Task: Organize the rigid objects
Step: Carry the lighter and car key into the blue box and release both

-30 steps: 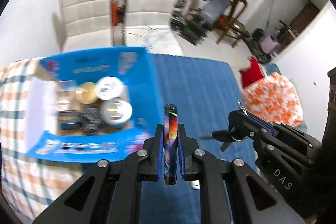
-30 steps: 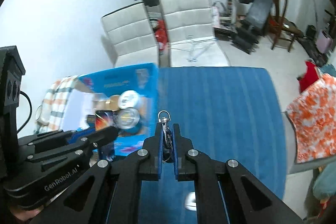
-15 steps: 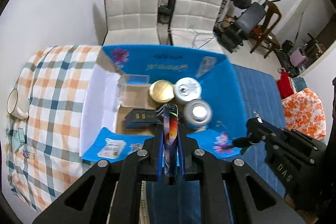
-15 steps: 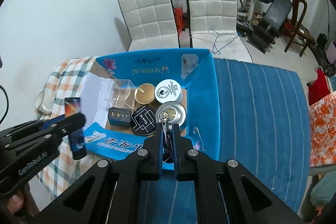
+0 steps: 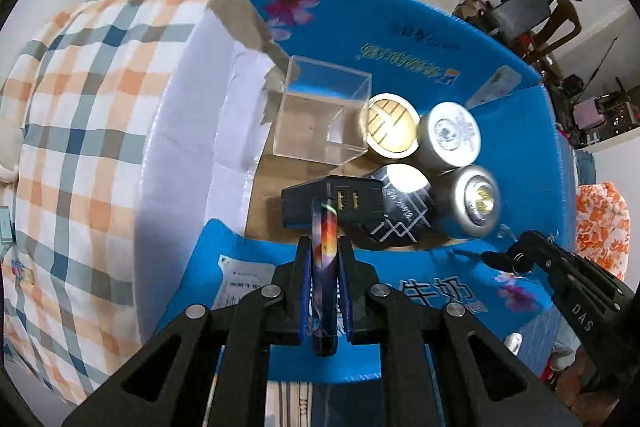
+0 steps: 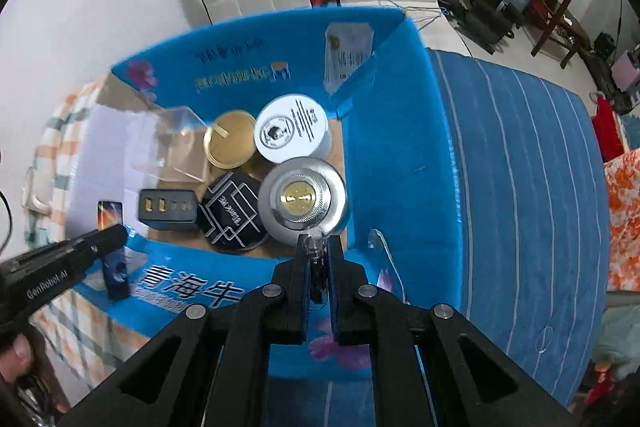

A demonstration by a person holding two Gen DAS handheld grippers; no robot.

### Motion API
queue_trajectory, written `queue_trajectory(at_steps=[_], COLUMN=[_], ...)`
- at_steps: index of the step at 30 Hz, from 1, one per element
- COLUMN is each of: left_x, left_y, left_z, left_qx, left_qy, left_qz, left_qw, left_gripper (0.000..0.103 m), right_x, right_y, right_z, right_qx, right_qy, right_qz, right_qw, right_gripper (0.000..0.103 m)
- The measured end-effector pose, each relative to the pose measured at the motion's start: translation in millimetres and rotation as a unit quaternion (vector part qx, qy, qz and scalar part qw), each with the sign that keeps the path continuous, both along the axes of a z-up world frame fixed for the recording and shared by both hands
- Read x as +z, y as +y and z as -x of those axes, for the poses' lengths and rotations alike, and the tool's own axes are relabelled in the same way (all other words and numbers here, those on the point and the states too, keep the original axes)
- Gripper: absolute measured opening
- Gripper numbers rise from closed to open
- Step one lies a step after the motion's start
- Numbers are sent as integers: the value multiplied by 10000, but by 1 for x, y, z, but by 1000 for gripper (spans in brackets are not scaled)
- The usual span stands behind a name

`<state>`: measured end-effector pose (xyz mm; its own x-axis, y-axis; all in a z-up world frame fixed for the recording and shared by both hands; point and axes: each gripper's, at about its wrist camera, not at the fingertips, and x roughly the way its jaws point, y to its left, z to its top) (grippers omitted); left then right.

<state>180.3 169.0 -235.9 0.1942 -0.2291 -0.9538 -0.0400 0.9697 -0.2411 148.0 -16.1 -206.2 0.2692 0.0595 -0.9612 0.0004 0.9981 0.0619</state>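
From the left wrist, the left gripper [image 5: 325,269] was clamped on a slim colourful case [image 5: 325,255] above the blue box [image 5: 400,39], where four tins and a charger [image 5: 340,205] already sat.

From the right wrist, the right gripper [image 6: 319,267] pinched a small metal clip [image 6: 314,245] over the silver tin [image 6: 302,197]; both seemed left to drop.

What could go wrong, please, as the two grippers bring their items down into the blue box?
The box is crowded: the colourful flat item in the left gripper hangs right over the black USB charger, so it may land on top rather than on the floor. The right gripper, shut on a small clip-like object, sits above the silver tin and could knock it.
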Motion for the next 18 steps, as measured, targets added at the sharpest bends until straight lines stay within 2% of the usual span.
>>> queue_trajectory(at_steps=[6, 11, 13, 15, 16, 18], left_x=[-16, -29, -31, -30, -29, -26], left_y=[2, 8, 9, 9, 8, 7], left_z=[-12, -16, -16, -15, -14, -12], left_qx=[-59, -5, 25, 15, 18, 12], left_qy=[163, 388, 456, 464, 444, 414], left_qz=[-222, -280, -300, -309, -340, -409], left_qw=[9996, 9989, 9985, 9984, 9984, 9983], left_gripper=[12, 14, 19, 35, 38, 56], right_x=[-31, -44, -48, -51, -52, -53], right_y=[10, 9, 8, 6, 4, 1], right_z=[-6, -6, -7, -7, -8, -7], right_qx=[197, 229, 216, 160, 132, 80], right_qy=[381, 613, 700, 770, 803, 818], right_qz=[260, 284, 298, 299, 276, 300], right_qw=[9987, 9975, 9969, 9965, 9963, 9962], right_gripper=[9, 12, 14, 17, 20, 29])
